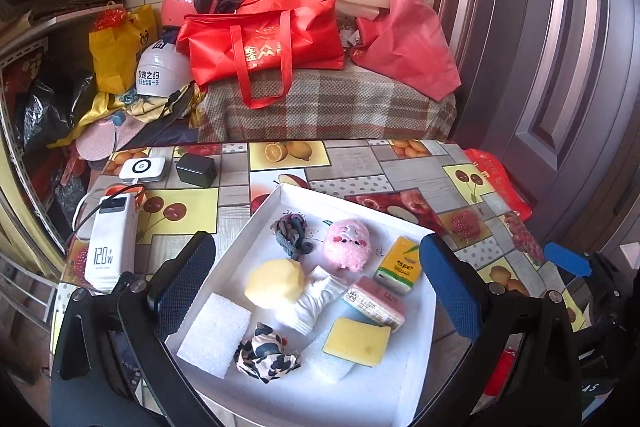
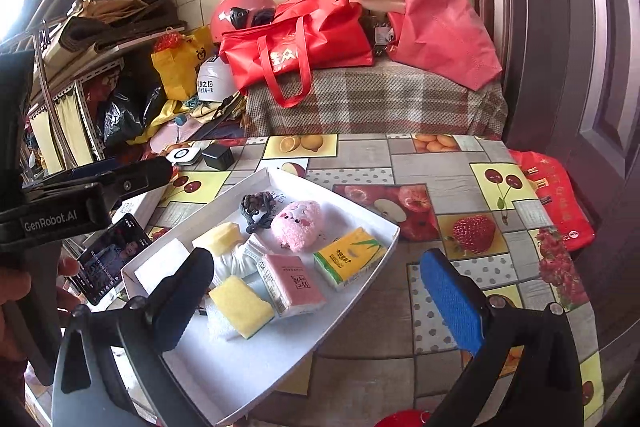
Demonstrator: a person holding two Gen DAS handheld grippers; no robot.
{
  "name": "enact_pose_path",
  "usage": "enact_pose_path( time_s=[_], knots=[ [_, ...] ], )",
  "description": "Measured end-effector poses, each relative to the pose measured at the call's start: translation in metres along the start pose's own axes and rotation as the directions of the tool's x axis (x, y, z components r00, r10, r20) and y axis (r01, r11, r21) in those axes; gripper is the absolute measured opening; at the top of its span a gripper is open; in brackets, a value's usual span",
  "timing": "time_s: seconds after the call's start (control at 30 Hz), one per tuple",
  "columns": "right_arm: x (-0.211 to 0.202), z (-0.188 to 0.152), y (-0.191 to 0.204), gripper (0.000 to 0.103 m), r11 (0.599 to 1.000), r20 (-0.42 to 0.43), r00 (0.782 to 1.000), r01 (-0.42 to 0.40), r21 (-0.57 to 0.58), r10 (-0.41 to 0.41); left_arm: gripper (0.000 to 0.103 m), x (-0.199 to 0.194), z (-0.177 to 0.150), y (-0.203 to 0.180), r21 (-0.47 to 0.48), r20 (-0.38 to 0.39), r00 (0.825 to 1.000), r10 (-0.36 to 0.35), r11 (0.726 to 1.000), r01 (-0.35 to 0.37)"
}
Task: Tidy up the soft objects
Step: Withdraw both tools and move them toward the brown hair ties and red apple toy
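Note:
A white tray (image 1: 372, 399) (image 2: 248, 367) on the fruit-print table holds several soft objects: a pink plush (image 1: 347, 245) (image 2: 298, 225), a yellow tissue pack (image 1: 400, 264) (image 2: 348, 257), a pink tissue pack (image 1: 376, 302) (image 2: 294, 283), a yellow sponge (image 1: 357, 341) (image 2: 240, 305), a round yellow sponge (image 1: 274, 283), a white foam block (image 1: 214, 335), a patterned scrunchie (image 1: 266, 353), a dark hair tie (image 1: 292, 233) and a white cloth (image 1: 320, 297). My left gripper (image 1: 316, 287) hovers open above the tray. My right gripper (image 2: 320, 303) stands open over the tray's right edge.
A power bank (image 1: 110, 243), a white charger (image 1: 143, 169) and a black adapter (image 1: 196, 170) lie at the table's left. A phone (image 2: 110, 259) lies left of the tray. Behind the table stands a plaid-covered bench with red bags (image 1: 264, 39) and helmets. A door is at right.

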State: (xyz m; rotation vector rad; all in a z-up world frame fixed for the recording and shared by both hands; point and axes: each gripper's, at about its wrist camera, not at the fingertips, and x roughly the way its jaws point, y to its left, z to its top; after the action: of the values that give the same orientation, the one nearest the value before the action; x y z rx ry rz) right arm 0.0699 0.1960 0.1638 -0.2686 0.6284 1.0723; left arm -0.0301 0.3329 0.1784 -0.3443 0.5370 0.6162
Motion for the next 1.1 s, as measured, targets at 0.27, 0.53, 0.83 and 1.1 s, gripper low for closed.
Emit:
enact_pose_path(
  time_s=[0.27,0.53,0.83,1.1],
  knots=[
    [-0.103,0.019,-0.012,0.103,0.998,0.273,0.961,0.057,-0.009,-0.052,0.103,-0.088,0.009,0.008,-0.008,0.138,0.990,-0.012,1.000,0.013],
    [-0.187,0.024,-0.034,0.103,0.997,0.437,0.896,0.066,0.036,-0.075,0.103,-0.210,0.020,0.035,-0.048,0.368,0.928,0.058,0.998,-0.044],
    [-0.213,0.005,-0.049,0.103,0.998,0.458,0.888,0.024,0.052,-0.046,0.103,-0.256,-0.006,0.051,-0.090,0.424,0.904,0.061,0.996,-0.026],
    [-0.205,-0.021,-0.068,0.103,0.993,0.374,0.924,0.044,0.110,-0.082,0.103,-0.189,-0.082,0.025,-0.023,0.141,0.989,-0.054,0.998,0.057]
  ],
)
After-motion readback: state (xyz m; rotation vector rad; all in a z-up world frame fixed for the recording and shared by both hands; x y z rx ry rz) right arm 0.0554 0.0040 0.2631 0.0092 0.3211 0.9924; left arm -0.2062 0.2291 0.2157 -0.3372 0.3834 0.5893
